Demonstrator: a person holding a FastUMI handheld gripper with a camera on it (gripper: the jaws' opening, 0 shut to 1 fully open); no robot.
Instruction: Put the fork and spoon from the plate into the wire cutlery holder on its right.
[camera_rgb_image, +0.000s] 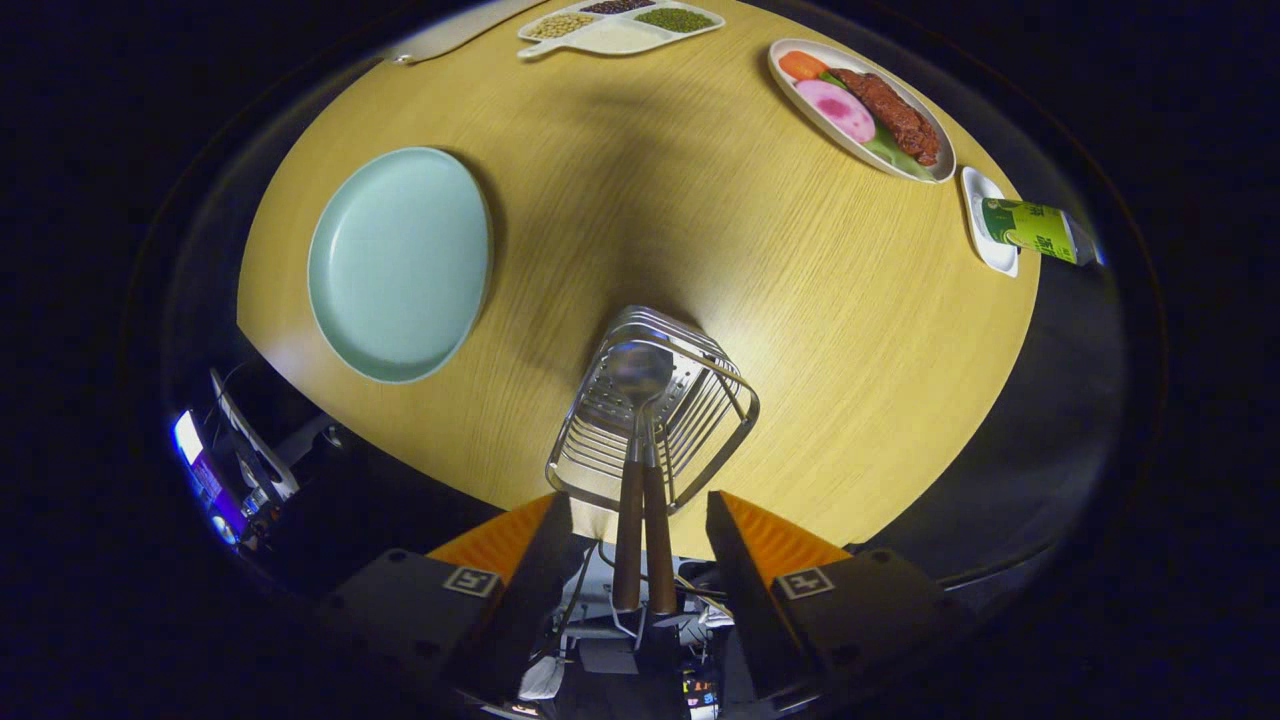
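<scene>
Gripper (640, 545) looks steeply down over the near edge of the round wooden desk (720, 250). Jaws spread wide, touching nothing; two wooden cutlery handles (643, 540) stand in the gap between them, clear of both.

Wire cutlery holder (655, 410) just ahead of the fingers, near the desk's front edge. Spoon (638, 372) inside it, bowl down among the wires. The second handle sits tight beside the spoon's; its head is hidden, so cannot tell whether it is the fork.

Pale green plate (398, 262) to the left of the holder, apart from it, nothing on it.

Beyond, at the far side: a divided white tray of beans and grains (620, 25); an oval dish with meat and sliced vegetables (862, 108); next to that a small white dish (985, 215) with a green can (1035, 230) lying across it. All well apart from the holder
</scene>
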